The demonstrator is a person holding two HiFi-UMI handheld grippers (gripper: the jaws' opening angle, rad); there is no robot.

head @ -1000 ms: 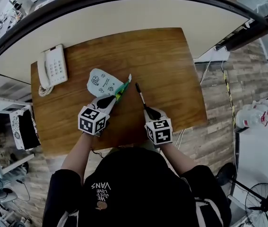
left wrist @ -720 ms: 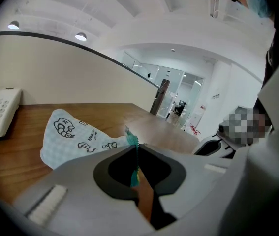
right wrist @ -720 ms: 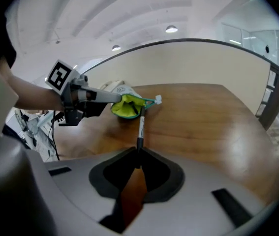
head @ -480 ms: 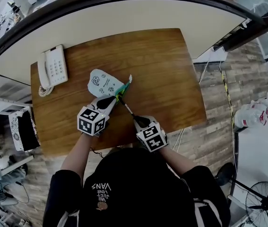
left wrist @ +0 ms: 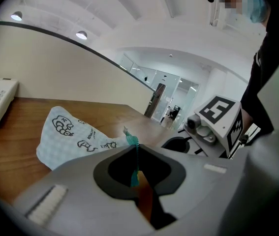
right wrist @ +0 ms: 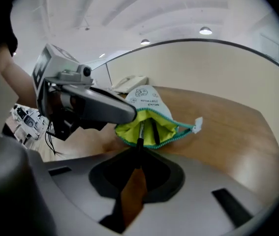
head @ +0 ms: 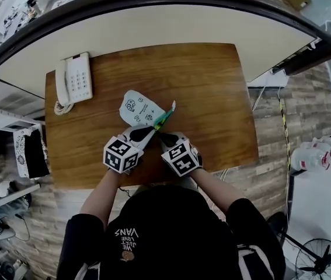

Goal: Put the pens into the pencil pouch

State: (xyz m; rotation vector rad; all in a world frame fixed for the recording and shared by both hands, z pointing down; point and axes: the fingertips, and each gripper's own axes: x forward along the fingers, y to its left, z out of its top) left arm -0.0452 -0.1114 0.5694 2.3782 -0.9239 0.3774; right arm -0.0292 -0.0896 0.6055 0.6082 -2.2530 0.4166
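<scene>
A pale printed pencil pouch [head: 139,108] lies mid-table with its teal zipper edge [head: 165,119] lifted. My left gripper [head: 147,132] is shut on that edge [left wrist: 131,140], holding the mouth open; its jaws meet at the rim [left wrist: 135,149]. In the right gripper view the yellow-green lining [right wrist: 166,128] gapes. My right gripper [head: 164,136] is shut on a black pen [right wrist: 139,134], whose tip sits inside the mouth. A second dark pen [right wrist: 155,132] lies inside. In the head view the held pen is hidden between the grippers.
A white desk phone [head: 75,81] stands at the far left of the wooden table [head: 212,86]. A curved white wall runs behind the table. The table's front edge is just below both grippers, and its right half is bare wood.
My right gripper has swung left to the pouch with the pen and rolled, so the pen tip now sits in the open mouth. The left gripper has kept its hold in place.
</scene>
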